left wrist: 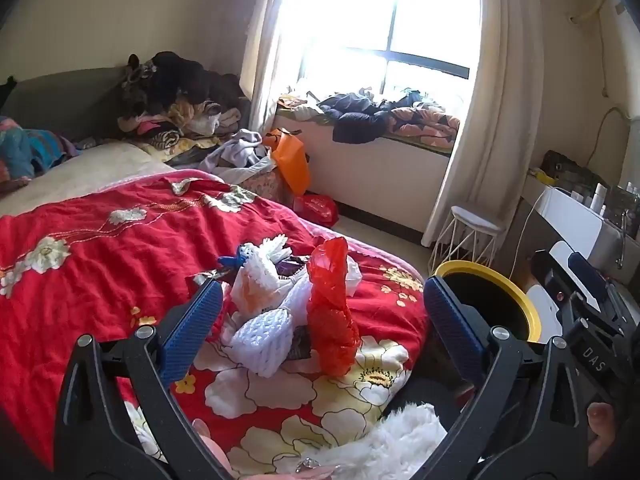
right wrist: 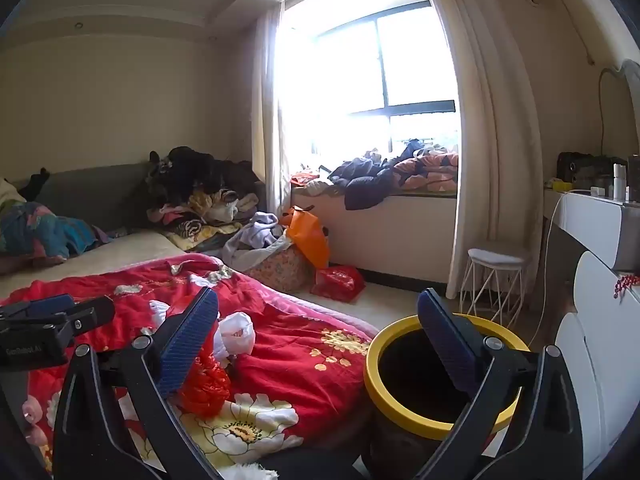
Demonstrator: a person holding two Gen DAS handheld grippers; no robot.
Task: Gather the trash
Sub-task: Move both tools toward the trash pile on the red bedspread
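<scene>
On the red floral quilt (left wrist: pixel 100 240), loose foam netting (left wrist: pixel 264 328) and the red plastic bag (left wrist: pixel 332 312) at 12 o'clock may be scattered if snagged by the left gripper (left wrist: pixel 320 328); both grippers' jaws are released, the right gripper (right wrist: pixel 316 340) empty near the yellow-rimmed bin (right wrist: pixel 400 400).

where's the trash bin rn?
The yellow-rimmed bin stands on the floor beside the bed's corner with the red floral quilt, low right in both wrist views, between the quilt and the white dresser.

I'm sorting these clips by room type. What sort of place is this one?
A lived-in bedroom, most likely in a home. A bed with a red floral quilt fills the foreground, clothes are heaped on the curtained window seat, and a white dressing table with bottles stands along the wall.
</scene>
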